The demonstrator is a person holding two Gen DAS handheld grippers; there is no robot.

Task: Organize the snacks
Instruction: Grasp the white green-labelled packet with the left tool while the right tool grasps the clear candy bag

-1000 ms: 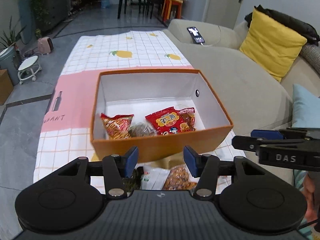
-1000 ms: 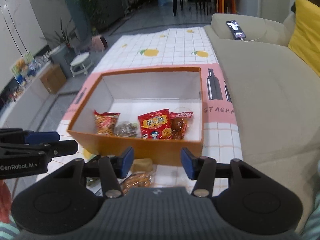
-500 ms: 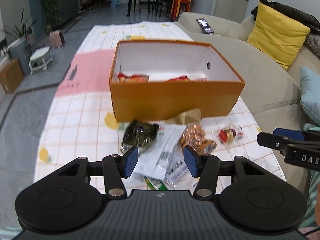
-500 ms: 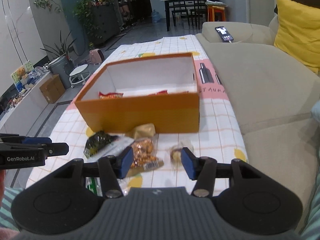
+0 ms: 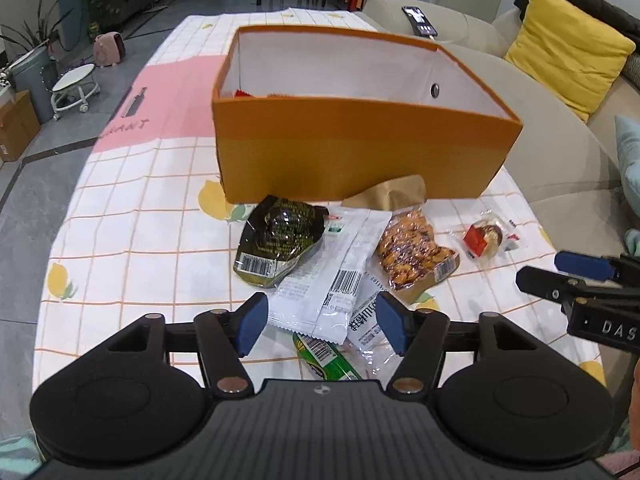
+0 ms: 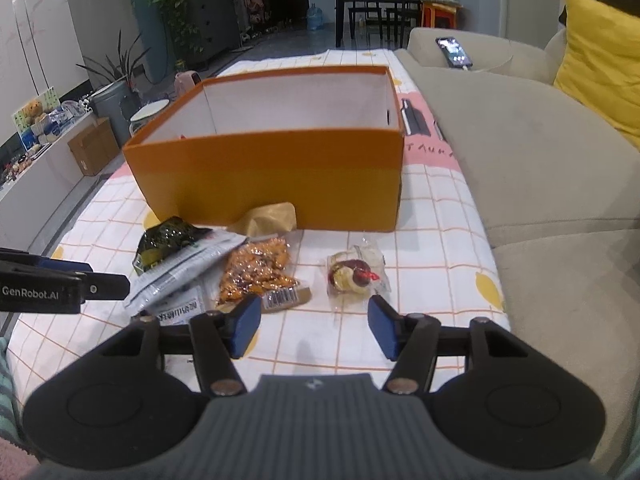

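Note:
An orange box (image 5: 352, 152) with a white inside stands on the checked tablecloth; it also shows in the right wrist view (image 6: 272, 176). Loose snacks lie in front of it: a dark green packet (image 5: 278, 246), a white packet (image 5: 336, 276), an orange nut packet (image 5: 412, 252), a small clear packet with a red sweet (image 5: 486, 238) and a green packet (image 5: 324, 360). My left gripper (image 5: 320, 324) is open, low over the white packet. My right gripper (image 6: 314, 328) is open, just short of the red sweet packet (image 6: 354, 274) and the nut packet (image 6: 256, 270).
A beige sofa (image 6: 540, 152) runs along the table's right side, with a yellow cushion (image 5: 568, 52) and a phone (image 5: 420, 22) on it. A tan wrapper (image 5: 392, 192) leans against the box front. Stool, bin and plants stand on the floor at the left.
Both grippers have pulled back from over the box and dropped lower toward the loose snacks in front of it. Both stayed open and empty.

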